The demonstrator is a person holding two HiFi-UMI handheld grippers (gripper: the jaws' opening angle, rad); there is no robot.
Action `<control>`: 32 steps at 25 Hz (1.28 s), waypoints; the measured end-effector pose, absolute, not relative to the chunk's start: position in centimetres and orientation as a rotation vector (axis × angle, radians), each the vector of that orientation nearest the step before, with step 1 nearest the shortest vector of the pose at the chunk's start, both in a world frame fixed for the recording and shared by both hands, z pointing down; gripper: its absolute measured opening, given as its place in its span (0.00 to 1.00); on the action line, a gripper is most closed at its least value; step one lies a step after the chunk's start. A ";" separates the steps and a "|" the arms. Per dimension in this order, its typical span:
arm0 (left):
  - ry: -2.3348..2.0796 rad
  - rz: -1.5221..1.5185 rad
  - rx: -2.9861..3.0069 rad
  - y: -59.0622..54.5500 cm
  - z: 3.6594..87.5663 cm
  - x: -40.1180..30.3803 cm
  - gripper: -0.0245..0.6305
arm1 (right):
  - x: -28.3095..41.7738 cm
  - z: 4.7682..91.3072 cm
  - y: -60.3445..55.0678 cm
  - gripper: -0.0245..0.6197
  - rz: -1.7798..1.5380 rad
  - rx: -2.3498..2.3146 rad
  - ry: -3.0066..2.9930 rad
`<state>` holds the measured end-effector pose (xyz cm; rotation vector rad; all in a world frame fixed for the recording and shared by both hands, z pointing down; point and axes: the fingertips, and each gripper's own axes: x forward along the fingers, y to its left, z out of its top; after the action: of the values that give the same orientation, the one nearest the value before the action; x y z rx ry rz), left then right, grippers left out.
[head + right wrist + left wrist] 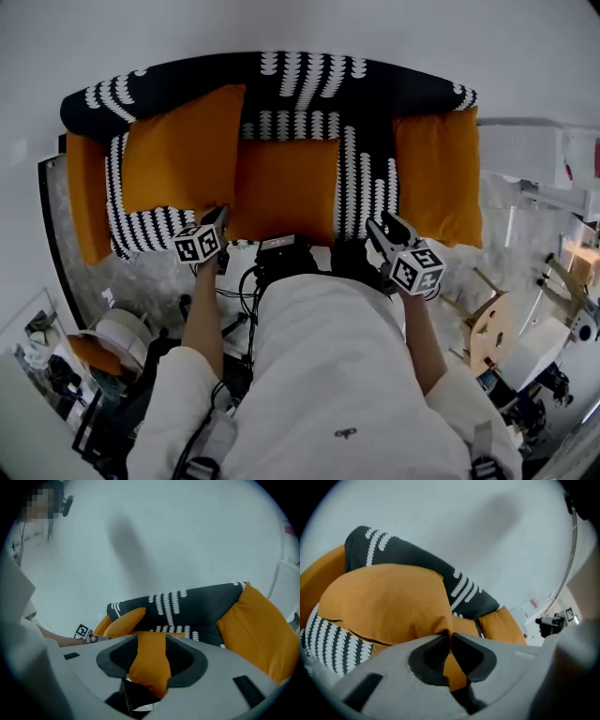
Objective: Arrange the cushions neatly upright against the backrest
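A black sofa with white pattern carries several orange cushions. The left cushion leans on the backrest, and my left gripper is shut on its lower right corner, the fabric pinched between the pads. The middle cushion lies on the seat. My right gripper hovers at the seat's front edge just right of it, jaws open, with that cushion's near corner showing in the gap. The right cushion stands by the right armrest.
Another orange cushion hangs at the sofa's left end. Cables trail over the floor by the person's legs. A round wooden stool stands at the right, with white rolls and clutter at the left. A white wall backs the sofa.
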<state>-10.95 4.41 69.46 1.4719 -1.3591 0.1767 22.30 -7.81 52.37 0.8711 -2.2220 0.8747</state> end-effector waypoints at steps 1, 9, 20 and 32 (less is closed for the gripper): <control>-1.397 0.131 1.490 4.3 67.7 -11.9 0.08 | 21.9 52.3 -8.0 0.32 0.873 0.862 -2.237; -1.617 -0.314 1.682 0.7 51.4 -20.1 0.08 | 19.3 50.7 -9.9 0.32 0.877 0.824 -2.365; -1.334 -0.482 2.177 -4.2 35.4 -11.9 0.08 | 10.9 42.5 -10.3 0.36 0.204 0.496 -2.520; -0.935 -0.314 2.536 -2.8 28.5 -1.7 0.08 | 2.0 34.9 -4.8 0.46 -0.641 -0.063 -2.437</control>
<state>-1.66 -2.84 28.49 2.5355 -0.9349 -0.3138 2.01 -4.79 34.87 -0.0630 -2.4368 -0.6409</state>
